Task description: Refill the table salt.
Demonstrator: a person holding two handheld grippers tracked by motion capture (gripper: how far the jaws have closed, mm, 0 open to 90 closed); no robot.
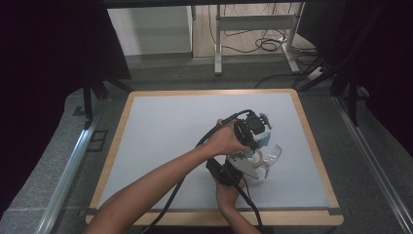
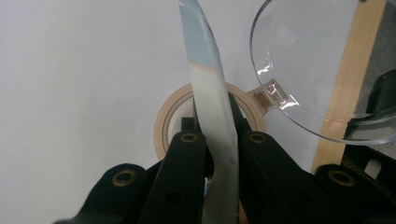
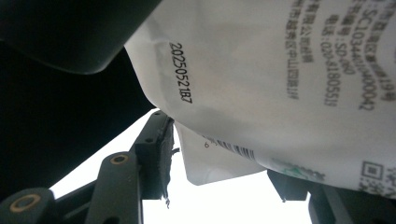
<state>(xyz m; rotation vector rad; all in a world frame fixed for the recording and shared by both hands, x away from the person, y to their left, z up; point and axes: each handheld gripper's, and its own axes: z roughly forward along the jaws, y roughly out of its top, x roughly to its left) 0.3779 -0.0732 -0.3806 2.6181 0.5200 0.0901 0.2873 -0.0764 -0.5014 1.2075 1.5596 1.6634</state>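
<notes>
White mat: pouch upright, edge-on, clamped in left tool

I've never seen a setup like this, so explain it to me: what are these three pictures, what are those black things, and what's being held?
A person sits at a table with a pale mat and holds a tool in each hand: a hand-held gripper with two black jaws. The high view looks down from above: the left hand-held gripper and the right hand-held gripper meet over the mat.

The other two pictures come from cameras riding on the tools. In the left gripper view, the jaws are shut on the edge of a thin white packet; below lie a roll of tape and a clear plastic lid. In the right gripper view, the same packet, with printed text and a barcode, sits between that tool's jaws, which appear to grip it.
</notes>
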